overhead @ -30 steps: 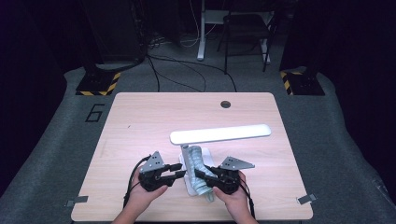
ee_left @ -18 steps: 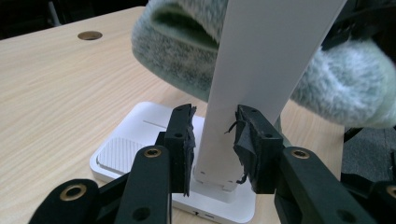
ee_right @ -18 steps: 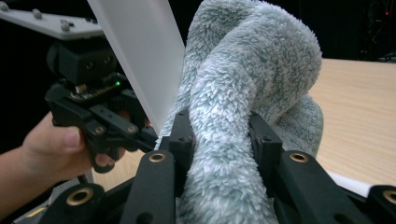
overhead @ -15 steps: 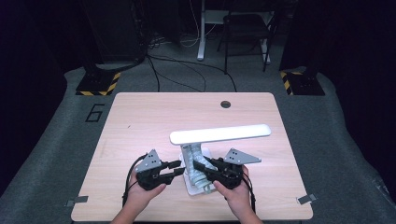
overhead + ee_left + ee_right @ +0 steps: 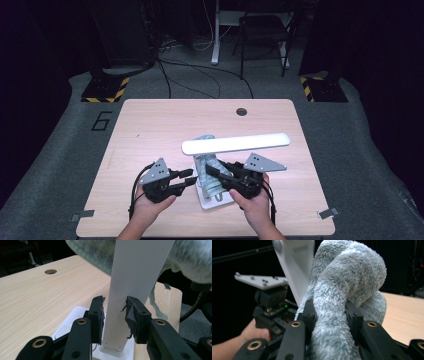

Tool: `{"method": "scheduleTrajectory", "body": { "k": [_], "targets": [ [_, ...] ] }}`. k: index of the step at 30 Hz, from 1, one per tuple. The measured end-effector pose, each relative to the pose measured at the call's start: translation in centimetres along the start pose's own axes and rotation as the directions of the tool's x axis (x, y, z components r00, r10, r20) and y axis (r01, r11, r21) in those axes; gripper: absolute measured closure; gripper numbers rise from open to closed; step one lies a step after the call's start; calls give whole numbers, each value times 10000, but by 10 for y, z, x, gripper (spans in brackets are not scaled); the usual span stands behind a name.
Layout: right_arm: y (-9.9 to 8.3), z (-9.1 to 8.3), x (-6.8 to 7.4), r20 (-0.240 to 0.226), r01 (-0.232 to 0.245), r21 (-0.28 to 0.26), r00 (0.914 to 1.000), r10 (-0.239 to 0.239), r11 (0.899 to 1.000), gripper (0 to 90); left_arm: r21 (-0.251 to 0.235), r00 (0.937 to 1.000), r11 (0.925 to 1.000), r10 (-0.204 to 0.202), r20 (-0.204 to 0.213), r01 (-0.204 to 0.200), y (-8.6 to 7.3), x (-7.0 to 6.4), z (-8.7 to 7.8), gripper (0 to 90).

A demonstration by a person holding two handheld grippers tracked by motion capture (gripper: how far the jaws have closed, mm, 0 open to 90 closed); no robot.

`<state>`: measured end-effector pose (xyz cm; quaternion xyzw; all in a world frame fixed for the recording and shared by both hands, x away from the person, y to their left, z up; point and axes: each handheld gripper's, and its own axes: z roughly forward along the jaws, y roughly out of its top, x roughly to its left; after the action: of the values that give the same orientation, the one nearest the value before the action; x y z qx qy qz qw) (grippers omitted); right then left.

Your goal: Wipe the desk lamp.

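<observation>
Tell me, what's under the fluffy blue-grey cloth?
The fluffy cloth is draped on the white lamp's post, which rises from the lamp base on the table. The right gripper squeezes the cloth; the left gripper straddles the post. The covered stretch of post is hidden.

Lamp base (image 5: 209, 200) half hidden by cloth (image 5: 212, 177) — lamp's top cut off in both gripper views

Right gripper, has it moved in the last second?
Yes. The right gripper, shut on the cloth, has moved forward, away from the table's near edge and closer to the lamp head.
</observation>
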<state>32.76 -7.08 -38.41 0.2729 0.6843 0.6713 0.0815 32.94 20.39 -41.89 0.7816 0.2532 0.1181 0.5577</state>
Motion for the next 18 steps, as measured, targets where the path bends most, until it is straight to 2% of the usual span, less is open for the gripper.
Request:
{"method": "scheduleTrajectory", "body": {
  "k": [5, 7, 8, 11, 18],
  "targets": [
    [10, -4, 5, -182, 56, -441, 9998, -64, 9990, 676, -154, 9998, 9998, 153, -143, -156, 1, -1, -1, 668],
    [11, -4, 6, -197, -34, -397, 9998, 26, 9992, 676, -188, 9998, 9997, 150, -134, -153, 1, -1, -1, 668],
    [10, -2, 5, -222, -32, -401, 9998, 23, 9992, 675, -96, 9999, 9999, 112, 21, -112, 1, 0, -2, 668],
    [5, 0, 2, -255, -247, -243, 9994, 241, 9994, 676, -140, 10000, 9999, 18, 31, -18, 1, 1, -1, 669],
    [-13, 4, -7, 62, -352, 689, 9994, 348, 9970, 677, -118, 10000, 9999, -8, 78, 9, 1, 0, -1, 678]
  ]
}}
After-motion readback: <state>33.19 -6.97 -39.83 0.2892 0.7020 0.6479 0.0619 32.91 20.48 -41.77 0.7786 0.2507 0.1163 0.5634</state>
